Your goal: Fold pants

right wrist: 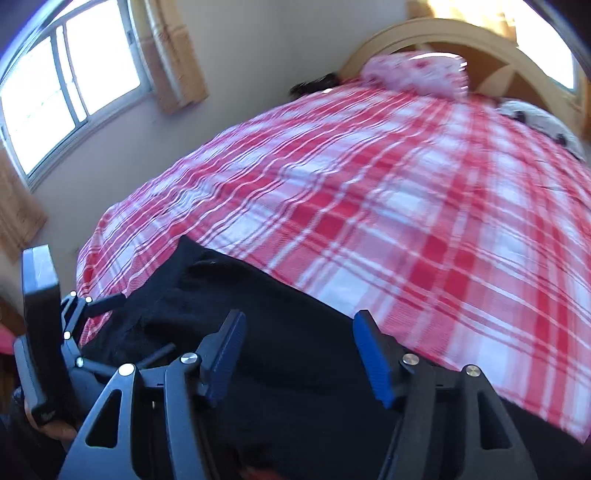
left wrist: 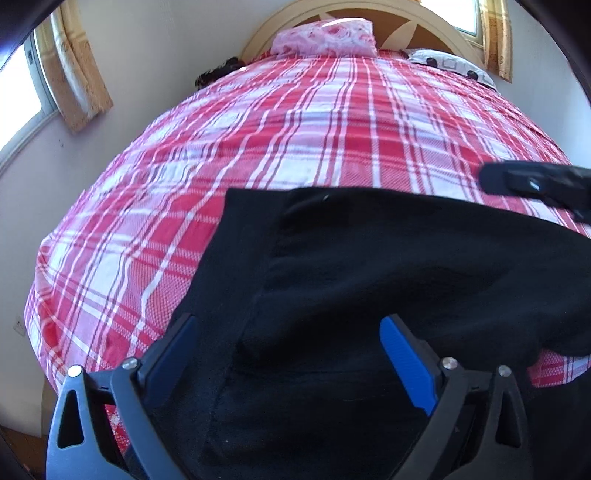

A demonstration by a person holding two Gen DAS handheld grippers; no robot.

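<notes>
Your black pants (left wrist: 369, 266) lie on the bed's red-and-white plaid cover (left wrist: 295, 122), bunched at the near end of the bed, at the 6 o'clock side of both wrist views, with a straight edge running across toward 3 o'clock in the left view. Your left tongs (left wrist: 291, 354) hang over the dark cloth with their blue pads (left wrist: 406, 365) spread wide apart; the fabric sits beneath and between them, but the pads do not press on it, so they stand released. Your right tongs (right wrist: 299, 354) likewise hover above the pants with a clear gap between the blue pads (right wrist: 373, 365); nothing is clenched there either. In the left view the right tongs show as a dark bar at 3 o'clock, just above the upper edge of the pants. In the right view your other tool appears at 8 o'clock, beside the pants' rumpled corner. At 12 o'clock a pink floral pillow (left wrist: 325, 37) rests against the pale wooden headboard (left wrist: 266, 33), and a white pillow with dark spots (left wrist: 450, 64) lies at 1 o'clock. A window (right wrist: 66, 85) with tan curtains (right wrist: 177, 55) stands at 10 o'clock on the wall.
</notes>
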